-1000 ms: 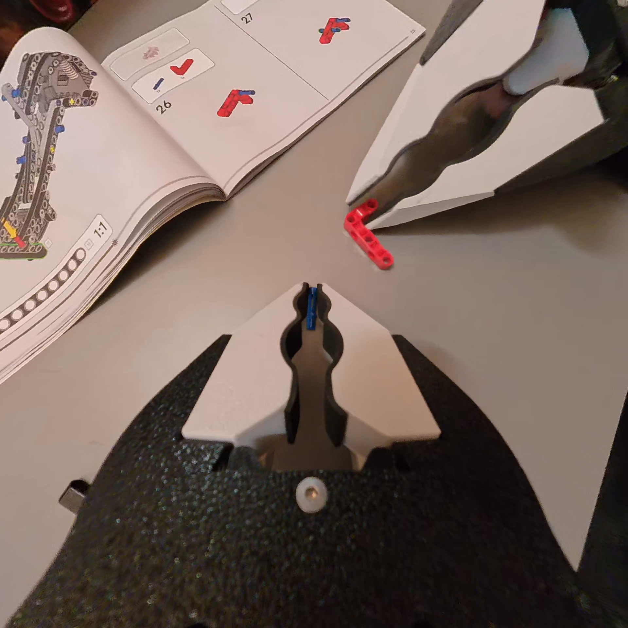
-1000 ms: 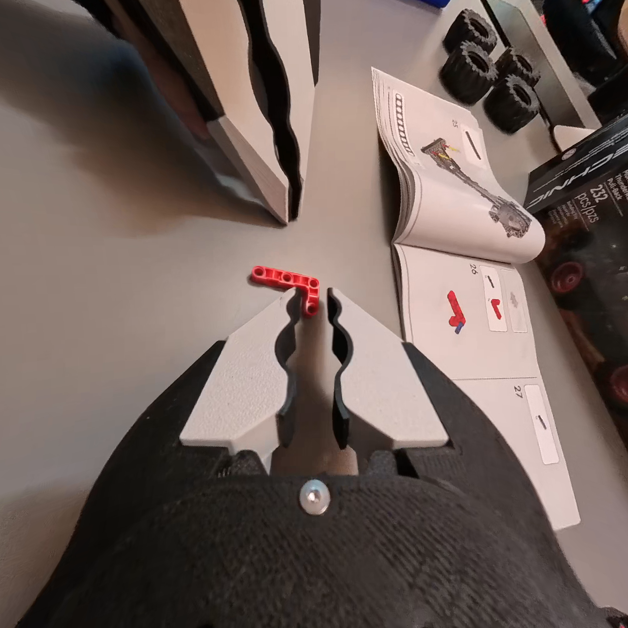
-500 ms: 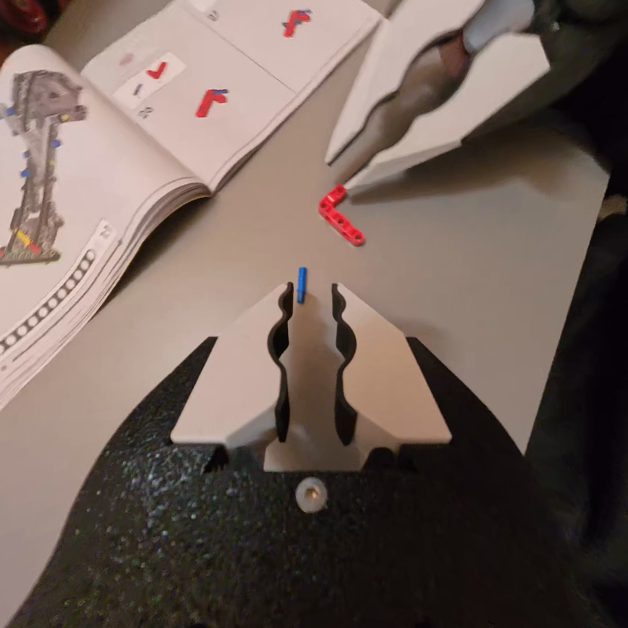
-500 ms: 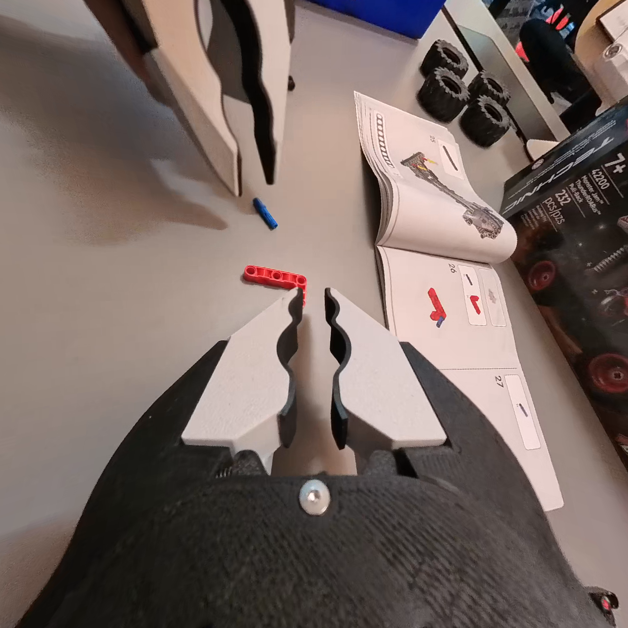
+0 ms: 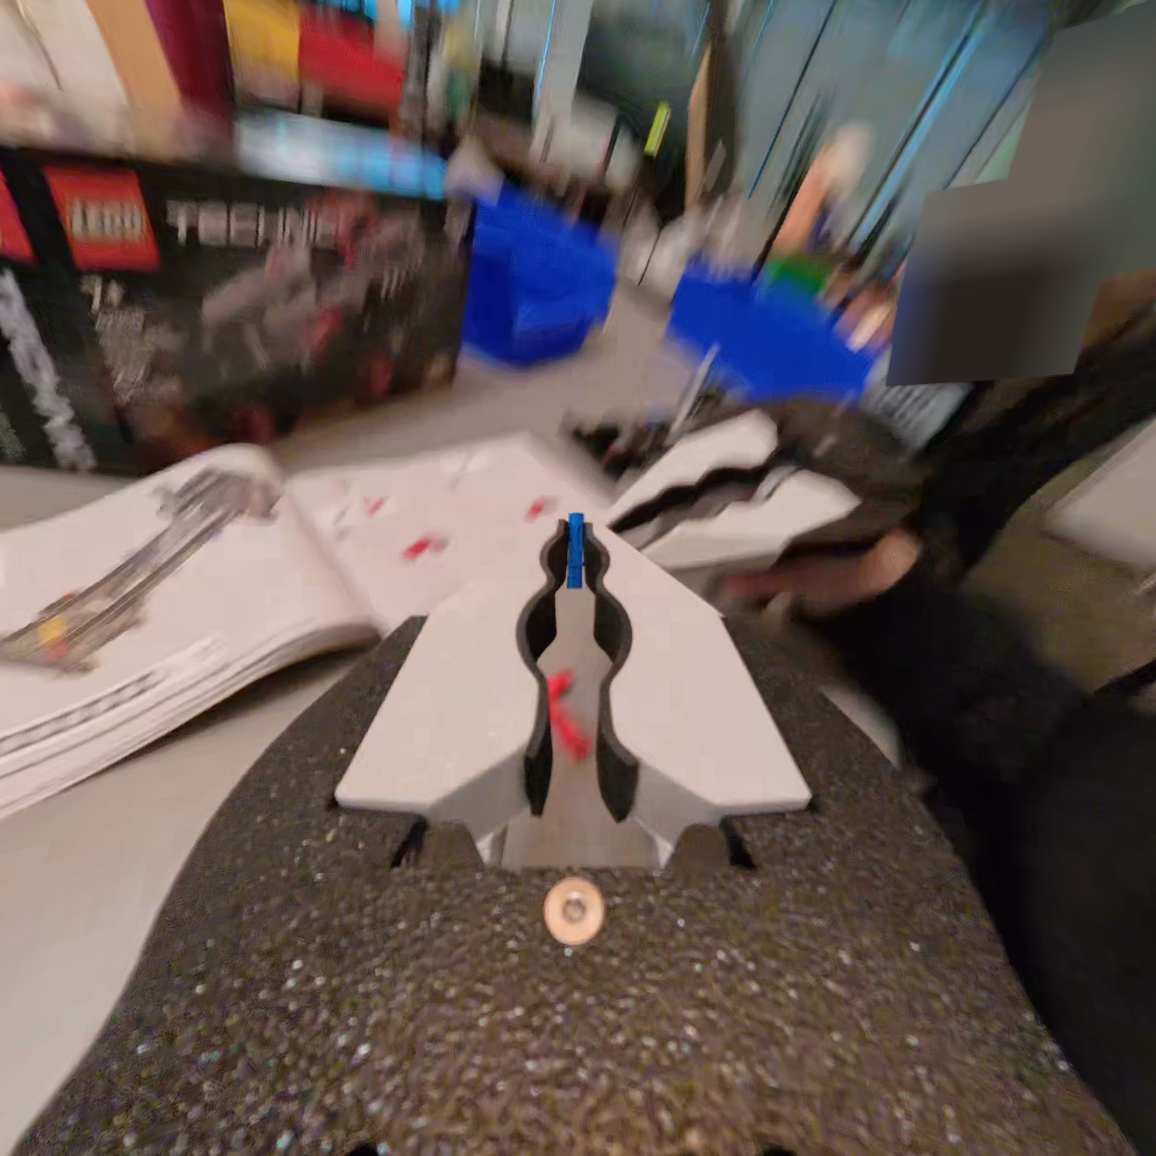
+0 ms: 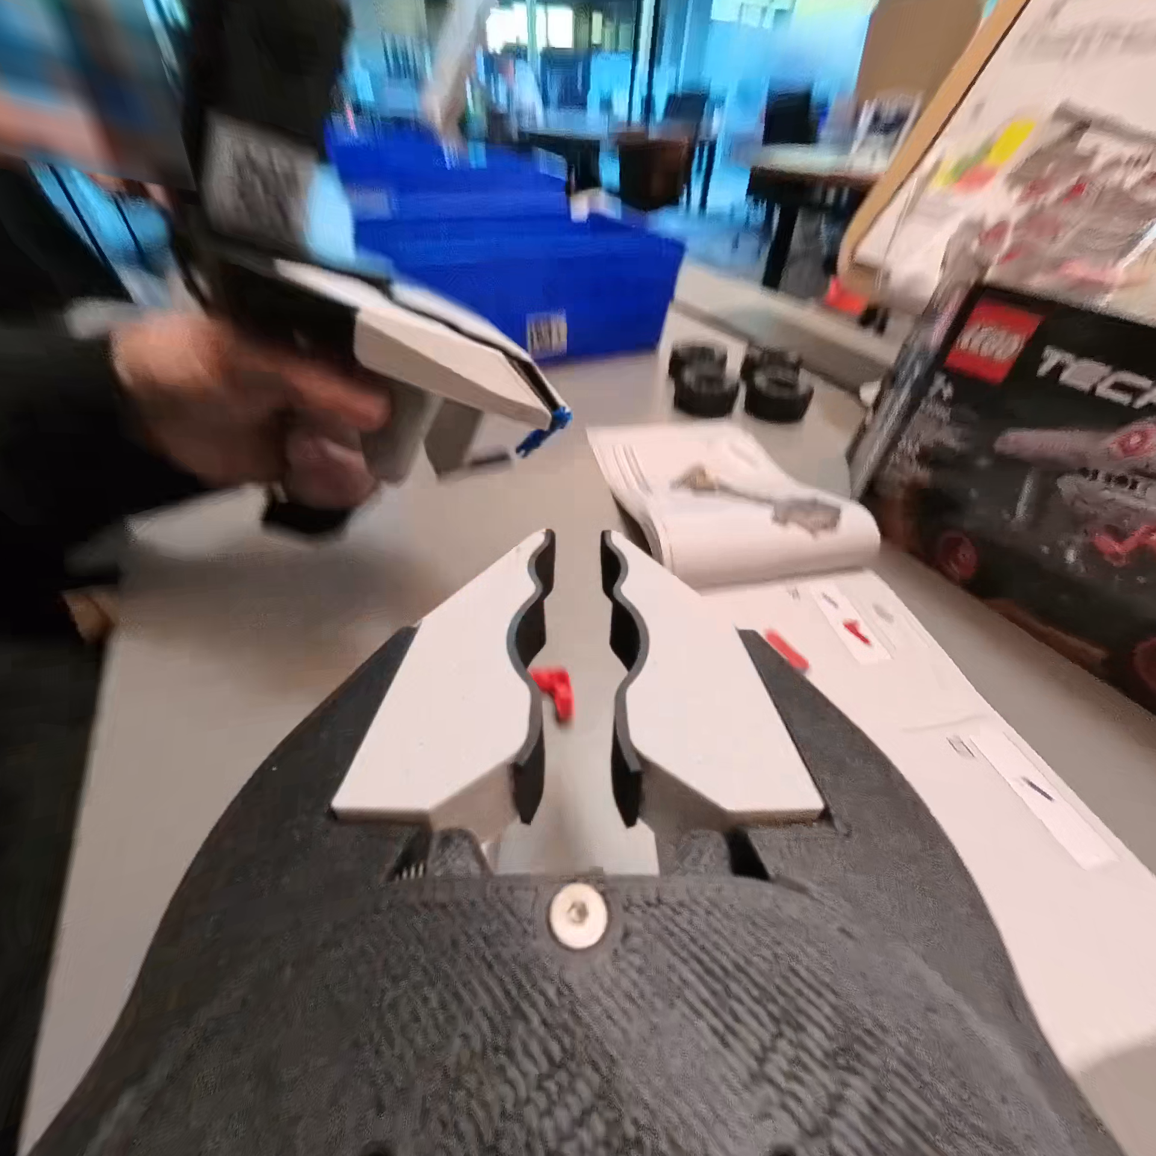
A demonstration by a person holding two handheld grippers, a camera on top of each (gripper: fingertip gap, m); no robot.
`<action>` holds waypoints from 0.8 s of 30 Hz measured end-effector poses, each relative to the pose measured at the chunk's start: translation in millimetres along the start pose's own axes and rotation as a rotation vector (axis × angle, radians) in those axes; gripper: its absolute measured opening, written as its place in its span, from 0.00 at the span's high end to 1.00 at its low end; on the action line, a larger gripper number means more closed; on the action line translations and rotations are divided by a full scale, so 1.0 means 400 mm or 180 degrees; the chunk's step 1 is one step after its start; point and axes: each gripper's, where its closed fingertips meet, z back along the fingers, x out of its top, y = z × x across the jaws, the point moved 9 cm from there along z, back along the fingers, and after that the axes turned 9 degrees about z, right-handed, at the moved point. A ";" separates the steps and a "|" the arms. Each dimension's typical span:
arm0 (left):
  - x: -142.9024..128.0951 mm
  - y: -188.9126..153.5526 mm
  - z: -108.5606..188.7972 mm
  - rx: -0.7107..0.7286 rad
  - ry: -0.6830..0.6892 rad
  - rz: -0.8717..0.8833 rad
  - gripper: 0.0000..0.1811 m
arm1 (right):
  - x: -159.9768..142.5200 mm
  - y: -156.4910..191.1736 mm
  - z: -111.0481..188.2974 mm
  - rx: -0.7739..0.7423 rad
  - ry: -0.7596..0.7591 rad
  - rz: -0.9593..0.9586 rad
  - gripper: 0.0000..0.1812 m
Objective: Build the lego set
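While left gripper [image 5: 575,532] jaws clamp blue pin [image 5: 575,550], right gripper [image 6: 577,543] jaws gape.

Heavy motion blur everywhere; even indoor light, wide-angle edge distortion.

Both views are smeared with motion blur. The red L-shaped piece [image 6: 553,687] shows only partly between the right gripper's fingers [image 6: 682,700]. The open booklet [image 5: 187,600] and the set box [image 6: 1026,475] are cut off by the frame edges, their pictures unreadable.
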 end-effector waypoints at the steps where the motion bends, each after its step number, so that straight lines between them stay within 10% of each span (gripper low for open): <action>1: 0.011 -0.013 0.003 -0.0207 -0.0287 0.0205 0.99 | 0.020 0.005 0.000 0.0000 -0.0267 -0.0128 0.92; 12: 0.004 -0.061 -0.016 -0.0739 -0.0963 0.0767 1.00 | 0.100 0.047 0.001 -0.0244 -0.0832 -0.0112 0.92; 24: 0.011 -0.067 0.006 -0.0484 -0.0446 -0.0241 0.98 | 0.085 0.055 -0.009 -0.0407 -0.0464 0.0550 0.99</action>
